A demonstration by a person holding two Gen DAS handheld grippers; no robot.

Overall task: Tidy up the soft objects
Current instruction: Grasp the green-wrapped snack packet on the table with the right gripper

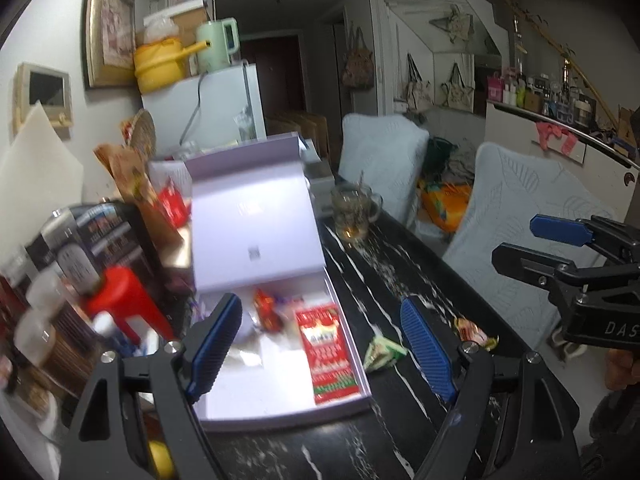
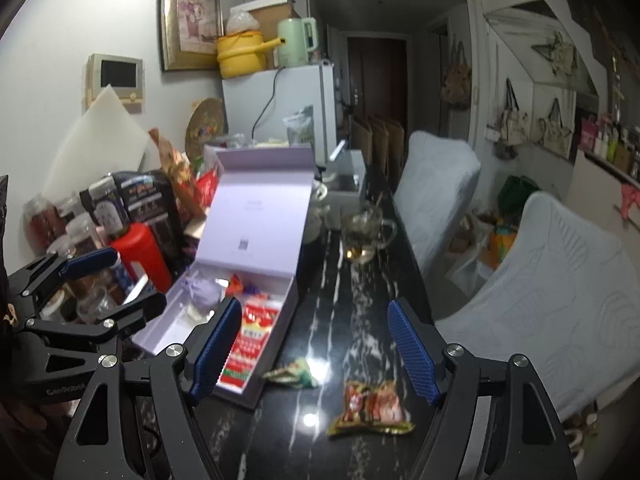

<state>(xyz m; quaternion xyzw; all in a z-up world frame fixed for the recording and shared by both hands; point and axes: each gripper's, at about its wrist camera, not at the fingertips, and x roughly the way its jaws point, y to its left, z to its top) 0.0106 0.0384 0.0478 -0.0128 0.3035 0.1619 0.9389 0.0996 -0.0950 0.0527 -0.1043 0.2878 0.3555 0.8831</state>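
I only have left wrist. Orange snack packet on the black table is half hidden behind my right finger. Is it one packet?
Observer: Right wrist shows the whole orange-and-red crinkly snack packet, one piece, lying flat on the black marble table.
Operator: Right hand-held gripper near it?
Observer: Right hand-held gripper is open, empty, with the packet lying ahead between its fingers.
Operator: Anything in the box I can't make out?
Observer: A pale lilac fabric pouch sits at the far end of the open lilac cardboard box.
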